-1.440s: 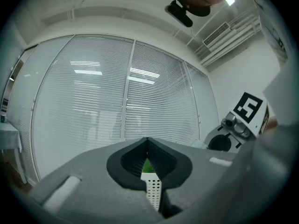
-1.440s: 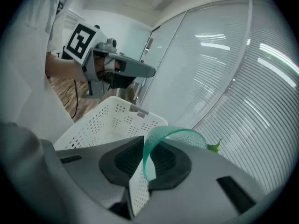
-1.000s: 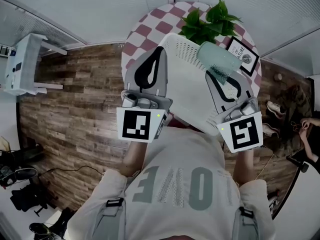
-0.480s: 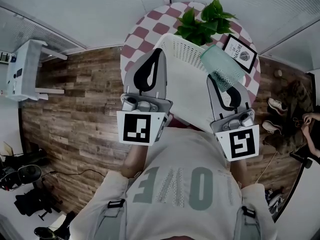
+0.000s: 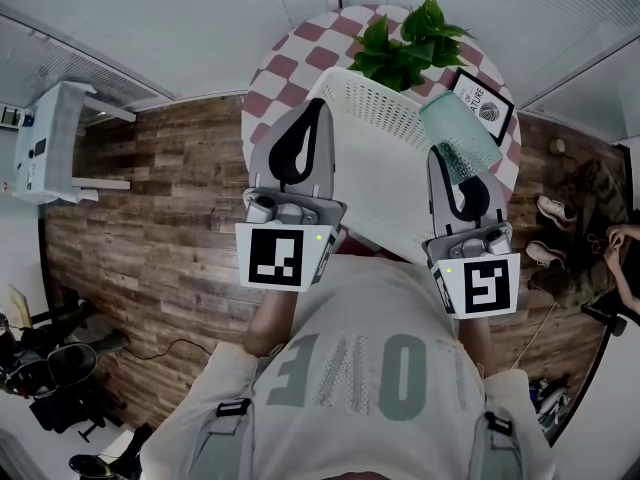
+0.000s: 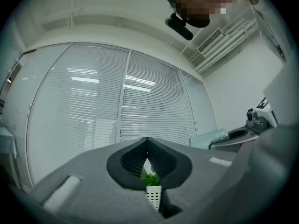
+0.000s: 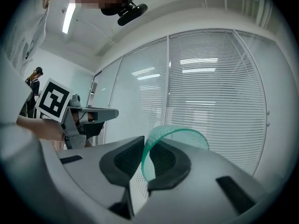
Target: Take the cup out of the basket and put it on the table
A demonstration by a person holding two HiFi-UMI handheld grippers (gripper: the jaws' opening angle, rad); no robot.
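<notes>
A pale green see-through cup (image 5: 460, 133) hangs at the right rim of the white perforated basket (image 5: 375, 173). My right gripper (image 5: 447, 155) is shut on the cup's wall; in the right gripper view the cup's rim (image 7: 175, 136) arches out from between the jaws of the right gripper (image 7: 145, 160). My left gripper (image 5: 318, 108) is at the basket's left rim. In the left gripper view, the left gripper (image 6: 147, 146) has its jaws together, with a strip of basket wall (image 6: 154, 197) caught low between them. The basket sits over the near part of the round checkered table (image 5: 290, 63).
A green potted plant (image 5: 405, 48) and a framed picture (image 5: 480, 103) stand on the table's far side. A white stand (image 5: 45, 133) is on the wooden floor at the left. Shoes (image 5: 555, 213) and a person's hand (image 5: 620, 238) are at the right.
The right gripper and the cup have shifted a little to the right, toward the basket's right rim. The left gripper and the basket have hardly moved.
</notes>
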